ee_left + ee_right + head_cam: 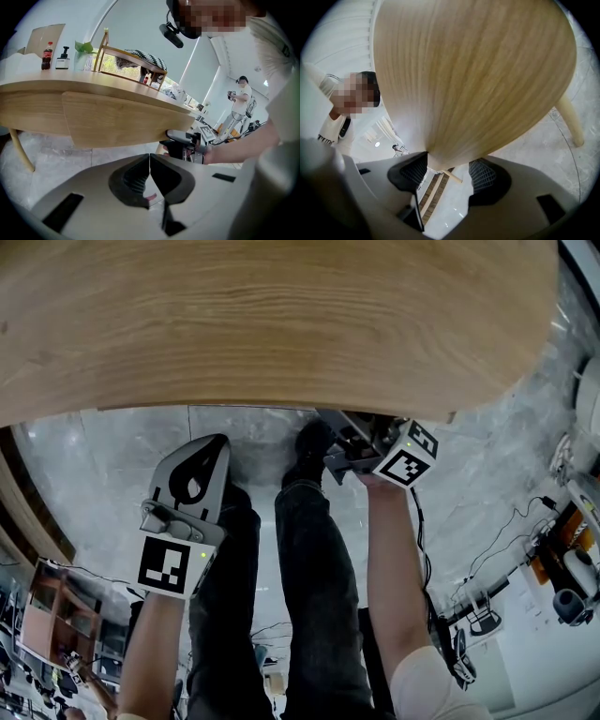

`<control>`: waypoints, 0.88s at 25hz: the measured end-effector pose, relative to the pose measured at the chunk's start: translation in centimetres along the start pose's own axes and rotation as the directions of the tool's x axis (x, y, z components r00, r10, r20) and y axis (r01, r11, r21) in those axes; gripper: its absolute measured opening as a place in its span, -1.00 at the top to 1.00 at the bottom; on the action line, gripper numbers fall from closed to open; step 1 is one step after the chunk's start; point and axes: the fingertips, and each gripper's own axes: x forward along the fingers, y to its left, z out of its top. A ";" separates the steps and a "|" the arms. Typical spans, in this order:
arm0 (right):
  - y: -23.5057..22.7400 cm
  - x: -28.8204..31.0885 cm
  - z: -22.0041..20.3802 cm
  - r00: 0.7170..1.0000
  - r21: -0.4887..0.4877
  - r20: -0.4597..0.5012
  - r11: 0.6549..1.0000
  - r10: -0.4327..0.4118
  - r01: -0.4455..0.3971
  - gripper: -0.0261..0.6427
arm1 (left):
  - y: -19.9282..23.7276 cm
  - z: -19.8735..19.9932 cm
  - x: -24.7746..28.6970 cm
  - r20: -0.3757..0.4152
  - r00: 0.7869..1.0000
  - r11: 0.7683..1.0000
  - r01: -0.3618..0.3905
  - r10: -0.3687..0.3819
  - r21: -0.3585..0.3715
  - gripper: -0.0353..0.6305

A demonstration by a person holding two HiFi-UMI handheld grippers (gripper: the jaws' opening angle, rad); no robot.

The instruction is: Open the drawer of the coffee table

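The coffee table's wooden top (pixel 272 324) fills the upper head view. Its drawer front (pixel 112 117) hangs as a curved wooden panel below the top. My right gripper (pixel 352 442) reaches level under the table's near edge, at the panel's right end, and shows there as my right gripper (pixel 185 140) in the left gripper view. In the right gripper view the panel's edge (pixel 440 159) sits between the wide-set jaws of my right gripper (pixel 447 171), against the pads. My left gripper (pixel 208 451) hangs apart, tilted down over the floor; my left gripper (pixel 150 159) is shut on nothing.
The person's legs (pixel 309 596) stand between the grippers. A cola bottle (pixel 47 55), a pump bottle (pixel 62 58) and a wooden rack (pixel 131 61) stand on the table. A table leg (pixel 572 119) slants to the floor. Cables and gear (pixel 562 568) lie at the right.
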 end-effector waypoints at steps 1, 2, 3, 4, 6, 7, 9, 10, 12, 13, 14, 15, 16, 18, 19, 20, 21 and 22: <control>-0.2 -0.1 -0.1 1.000 0.001 -0.002 1.000 0.000 0.000 0.04 | 0.1 -0.1 0.2 -0.003 1.000 1.000 0.001 -0.001 0.001 0.83; -0.3 -0.2 -0.3 1.000 0.002 -0.005 1.000 0.002 -0.002 0.04 | 0.1 -0.2 0.2 -0.004 1.000 1.000 0.001 -0.001 0.002 0.83; -0.2 -0.4 -0.5 1.000 0.006 -0.009 1.000 0.005 -0.005 0.04 | 0.2 -0.2 0.2 -0.005 1.000 1.000 0.001 -0.001 0.003 0.83; -0.2 -0.5 -0.8 1.000 0.011 -0.013 1.000 0.010 -0.010 0.04 | 0.2 -0.2 0.3 -0.004 1.000 1.000 0.001 -0.001 0.005 0.83; 0.1 -1.0 -1.6 1.000 0.025 -0.024 1.000 0.017 -0.016 0.04 | 0.3 -0.2 0.3 -0.002 1.000 1.000 0.001 -0.001 0.008 0.83; 0.3 -1.4 -2.1 0.999 0.031 -0.030 0.999 0.018 -0.017 0.04 | 0.2 -0.3 0.1 -0.002 1.000 1.000 0.002 -0.002 0.009 0.83; 0.7 -1.9 -3.0 0.999 0.038 -0.034 0.999 0.017 -0.015 0.04 | 0.1 -0.7 -0.2 -0.003 1.000 1.000 0.003 -0.003 0.012 0.83; 0.8 -2.0 -3.2 0.999 0.040 -0.032 0.999 0.015 -0.014 0.04 | 0.1 -0.8 -0.3 -0.003 1.000 1.000 0.005 -0.005 0.014 0.83; 0.3 -2.2 -3.1 1.000 0.042 -0.020 0.999 0.009 -0.009 0.04 | -0.1 -1.1 0.1 -0.004 1.000 1.000 0.008 -0.008 0.017 0.83; -0.1 -2.3 -3.1 1.000 0.041 -0.014 0.999 0.005 -0.004 0.04 | -0.1 -1.3 0.3 -0.004 1.000 1.000 0.009 -0.009 0.018 0.83; -0.3 -2.4 -3.1 1.000 0.039 -0.009 0.999 -0.001 0.001 0.04 | -0.2 -1.5 0.4 -0.005 1.000 1.000 0.011 -0.010 0.018 0.83; -0.4 -2.5 -3.1 1.000 0.036 -0.004 0.999 -0.007 0.007 0.04 | -0.3 -1.7 0.2 -0.005 1.000 1.000 0.012 -0.012 0.018 0.83; -0.2 -2.5 -3.1 1.000 0.034 0.002 0.999 -0.009 0.009 0.04 | -0.4 -1.8 0.0 -0.005 1.000 1.000 0.015 -0.014 0.018 0.83; 0.4 -2.7 -3.3 1.000 0.034 0.015 0.999 -0.008 0.007 0.05 | -0.7 -2.1 -0.6 -0.002 1.000 1.000 0.019 -0.019 0.020 0.83; 0.5 -2.9 -3.6 1.000 0.037 0.019 0.999 -0.007 0.006 0.06 | -0.9 -2.3 -0.8 -0.002 1.000 1.000 0.021 -0.020 0.021 0.83; 0.4 -3.1 -3.9 1.000 0.040 0.020 0.999 -0.007 0.006 0.06 | -1.0 -2.6 -0.8 -0.002 1.000 1.000 0.021 -0.021 0.021 0.83; 0.3 -3.4 -4.2 1.000 0.043 0.017 0.999 -0.008 0.007 0.06 | -1.1 -2.9 -0.8 -0.003 1.000 1.000 0.021 -0.021 0.020 0.83; 0.2 -3.5 -4.5 1.000 0.046 0.013 0.999 -0.008 0.008 0.06 | -1.1 -3.1 -0.8 -0.003 1.000 1.000 0.021 -0.021 0.020 0.83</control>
